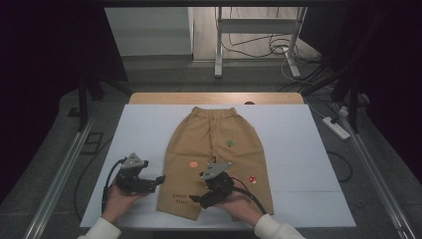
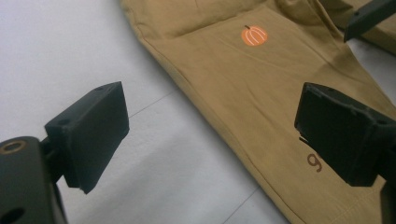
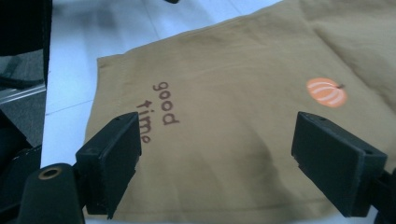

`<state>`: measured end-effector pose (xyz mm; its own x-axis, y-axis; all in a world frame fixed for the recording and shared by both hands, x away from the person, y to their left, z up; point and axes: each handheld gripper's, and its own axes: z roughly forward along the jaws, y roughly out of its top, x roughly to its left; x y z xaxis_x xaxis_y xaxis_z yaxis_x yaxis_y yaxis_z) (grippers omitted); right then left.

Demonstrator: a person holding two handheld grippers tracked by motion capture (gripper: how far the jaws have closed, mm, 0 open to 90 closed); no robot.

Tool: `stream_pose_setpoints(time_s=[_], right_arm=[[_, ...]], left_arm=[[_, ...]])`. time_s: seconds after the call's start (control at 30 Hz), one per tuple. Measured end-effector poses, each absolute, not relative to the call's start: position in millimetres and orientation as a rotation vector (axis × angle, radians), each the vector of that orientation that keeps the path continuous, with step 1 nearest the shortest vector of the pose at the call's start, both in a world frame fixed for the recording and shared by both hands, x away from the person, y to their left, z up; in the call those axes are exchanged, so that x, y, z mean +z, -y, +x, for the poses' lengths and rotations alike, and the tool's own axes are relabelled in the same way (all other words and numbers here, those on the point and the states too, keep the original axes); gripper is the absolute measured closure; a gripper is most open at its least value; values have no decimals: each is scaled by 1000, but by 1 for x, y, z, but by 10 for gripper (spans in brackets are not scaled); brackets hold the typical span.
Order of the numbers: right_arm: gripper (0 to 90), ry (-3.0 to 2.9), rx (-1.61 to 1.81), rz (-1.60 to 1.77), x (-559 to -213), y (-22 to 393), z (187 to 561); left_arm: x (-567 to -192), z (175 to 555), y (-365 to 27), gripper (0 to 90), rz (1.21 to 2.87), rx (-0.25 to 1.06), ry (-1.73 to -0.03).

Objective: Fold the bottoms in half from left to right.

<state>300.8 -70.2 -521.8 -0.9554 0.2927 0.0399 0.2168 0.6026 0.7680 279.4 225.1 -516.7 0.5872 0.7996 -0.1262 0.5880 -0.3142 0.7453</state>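
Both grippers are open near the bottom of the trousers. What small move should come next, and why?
Probably lower the left gripper onto the outer hem edge of the trousers and close, since its jaws stand open astride that edge without touching it. The right gripper hangs open over the same leg by the "good time" print, likely ready to grip too.

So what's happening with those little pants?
A person holds a gripper in each hand over tan pants spread flat on a white table. The left gripper sits open at the outer edge of one leg. The right gripper is open over the same leg, near the words "good time". Neither has grabbed the cloth.
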Motion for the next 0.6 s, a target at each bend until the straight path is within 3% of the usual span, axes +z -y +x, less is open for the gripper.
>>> stream_pose_setpoints(time_s=[0.6], right_arm=[[169,-2802,1288,313,-530,28,288]], left_arm=[[-517,280,-230,98,2021,352,-1116]])
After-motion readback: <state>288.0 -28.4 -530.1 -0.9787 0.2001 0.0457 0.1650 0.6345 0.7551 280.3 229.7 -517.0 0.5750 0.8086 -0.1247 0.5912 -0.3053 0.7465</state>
